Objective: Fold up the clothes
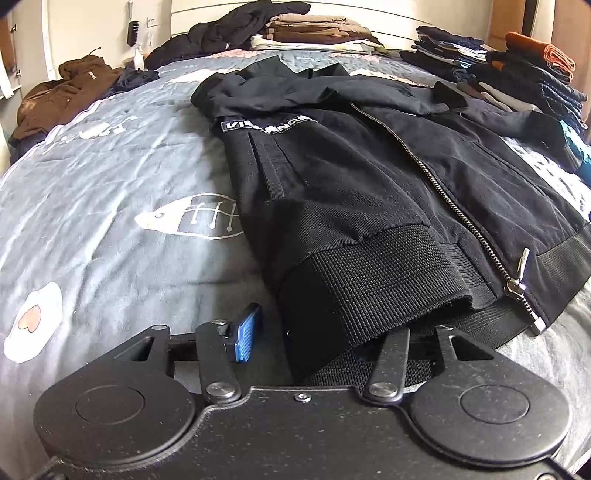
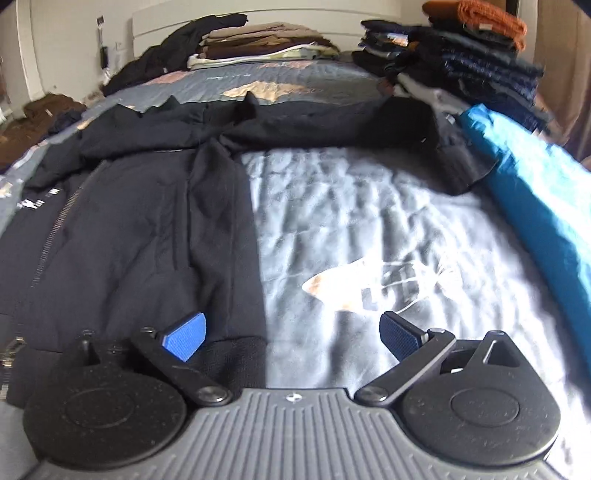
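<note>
A black zip-up jacket point(image 1: 369, 166) lies spread on the grey bed cover point(image 1: 92, 221), zipper up. Its left sleeve is folded over the body, and the ribbed cuff point(image 1: 369, 288) lies right in front of my left gripper point(image 1: 317, 339). The left gripper is open, with the cuff between its fingers; the left blue pad point(image 1: 245, 339) shows and the right pad is hidden under the cuff. In the right wrist view the jacket point(image 2: 129, 221) fills the left half. My right gripper point(image 2: 291, 336) is open and empty at the jacket's ribbed hem corner point(image 2: 236, 362).
Stacks of folded clothes point(image 1: 314, 33) line the headboard and the right side point(image 1: 517, 74). A brown garment point(image 1: 62, 96) lies at the far left. A blue garment point(image 2: 535, 192) lies along the right edge of the bed.
</note>
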A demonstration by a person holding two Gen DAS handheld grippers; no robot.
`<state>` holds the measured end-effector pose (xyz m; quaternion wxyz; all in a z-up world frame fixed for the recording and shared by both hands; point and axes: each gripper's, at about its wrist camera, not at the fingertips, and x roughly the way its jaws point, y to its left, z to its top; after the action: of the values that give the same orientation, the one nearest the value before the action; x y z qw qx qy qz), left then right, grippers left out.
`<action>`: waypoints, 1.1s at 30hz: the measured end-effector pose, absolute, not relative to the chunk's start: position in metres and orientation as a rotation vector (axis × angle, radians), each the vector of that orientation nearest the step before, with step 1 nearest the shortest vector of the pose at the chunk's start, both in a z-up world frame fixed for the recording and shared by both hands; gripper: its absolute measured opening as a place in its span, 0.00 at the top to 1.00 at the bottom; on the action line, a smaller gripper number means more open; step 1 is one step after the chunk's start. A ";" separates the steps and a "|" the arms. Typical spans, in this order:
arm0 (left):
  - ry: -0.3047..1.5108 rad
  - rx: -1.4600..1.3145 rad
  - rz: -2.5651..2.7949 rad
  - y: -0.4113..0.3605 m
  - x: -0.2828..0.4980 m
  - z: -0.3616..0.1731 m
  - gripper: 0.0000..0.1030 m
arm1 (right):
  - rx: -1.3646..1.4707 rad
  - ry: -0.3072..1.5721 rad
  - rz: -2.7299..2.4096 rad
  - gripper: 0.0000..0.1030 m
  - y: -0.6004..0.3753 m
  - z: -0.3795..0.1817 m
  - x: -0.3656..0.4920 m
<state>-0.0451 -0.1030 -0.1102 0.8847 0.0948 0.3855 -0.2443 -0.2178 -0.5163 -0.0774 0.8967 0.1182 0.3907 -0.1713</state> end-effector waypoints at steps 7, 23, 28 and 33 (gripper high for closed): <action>0.807 0.197 -0.497 -0.104 -0.044 -0.110 0.49 | 0.441 0.887 -0.227 0.04 -0.522 -0.103 -0.209; 0.771 0.263 -0.559 -0.095 -0.042 -0.091 0.94 | 0.727 0.747 -0.192 0.93 -0.525 -0.100 -0.230; 0.729 0.399 -0.579 -0.084 -0.043 -0.071 0.95 | 0.754 0.711 -0.171 0.94 -0.508 -0.086 -0.236; 0.700 0.500 -0.576 -0.058 -0.034 -0.045 0.95 | 0.798 0.697 -0.139 0.94 -0.483 -0.075 -0.244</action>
<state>-0.0339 -0.0575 -0.0449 0.8689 0.2392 0.3346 -0.2754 -0.2436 -0.4835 -0.0749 0.8605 0.3804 0.3323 -0.0664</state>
